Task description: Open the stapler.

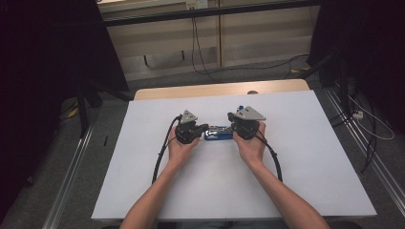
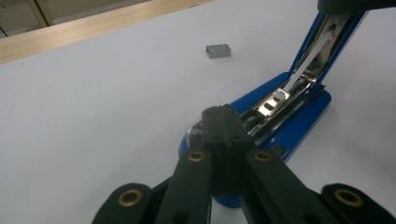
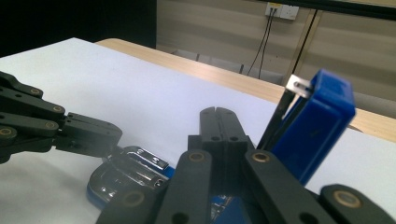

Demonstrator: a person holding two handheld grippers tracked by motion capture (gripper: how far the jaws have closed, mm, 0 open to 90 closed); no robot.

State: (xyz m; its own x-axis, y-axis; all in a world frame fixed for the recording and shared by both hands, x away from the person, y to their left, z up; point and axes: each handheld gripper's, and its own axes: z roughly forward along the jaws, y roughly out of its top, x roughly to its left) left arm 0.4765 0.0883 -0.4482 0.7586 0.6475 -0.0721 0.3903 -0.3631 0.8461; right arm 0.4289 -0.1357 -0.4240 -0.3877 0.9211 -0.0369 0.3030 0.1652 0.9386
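A blue stapler [image 1: 218,133] lies on the white table [image 1: 296,157] between both hands, swung open. Its lid [image 3: 313,126] stands raised, and the metal staple channel [image 2: 280,100] is bared. My left gripper [image 2: 223,112] is shut with nothing between its jaws, its tips over the front end of the stapler's base. My right gripper [image 3: 215,112] is also shut and empty, just beside the raised lid, whose upper end leans past its right finger. In the right gripper view the left gripper [image 3: 60,128] reaches in over the shiny anvil plate [image 3: 133,170]. A small block of staples [image 2: 218,50] lies loose beyond the stapler.
The table's far edge is a light wooden strip [image 1: 219,89]. Black cables [image 1: 160,155] trail from both grippers toward the near edge. Beyond the table are the floor, wall panels and hanging wires [image 1: 196,43].
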